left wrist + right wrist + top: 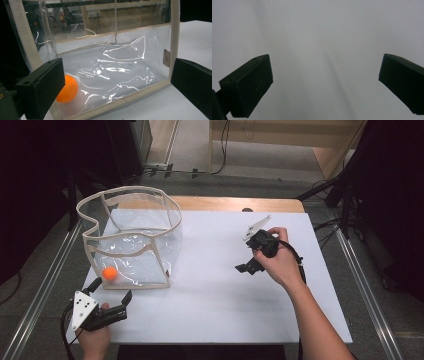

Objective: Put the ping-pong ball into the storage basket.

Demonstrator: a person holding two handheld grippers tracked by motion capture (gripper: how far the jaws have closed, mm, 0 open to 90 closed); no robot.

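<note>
A clear plastic bag (131, 237) with beige trim stands open-topped on the left of the white table (220, 290). An orange ball (109, 273) lies inside it at the near left corner. My left gripper (111, 290) is open just in front of that corner, not touching the bag. In the left gripper view its jaws stand wide apart before the bag (112, 65) and ball (68, 88). My right gripper (248, 268) is held right of centre, tilted down at the table. The right gripper (324, 75) is open over bare white surface.
A wooden strip (235, 203) runs along the table's far edge. Metal rails (47, 270) flank the table on both sides. Cables and dark equipment (360, 195) sit on the floor behind and to the right.
</note>
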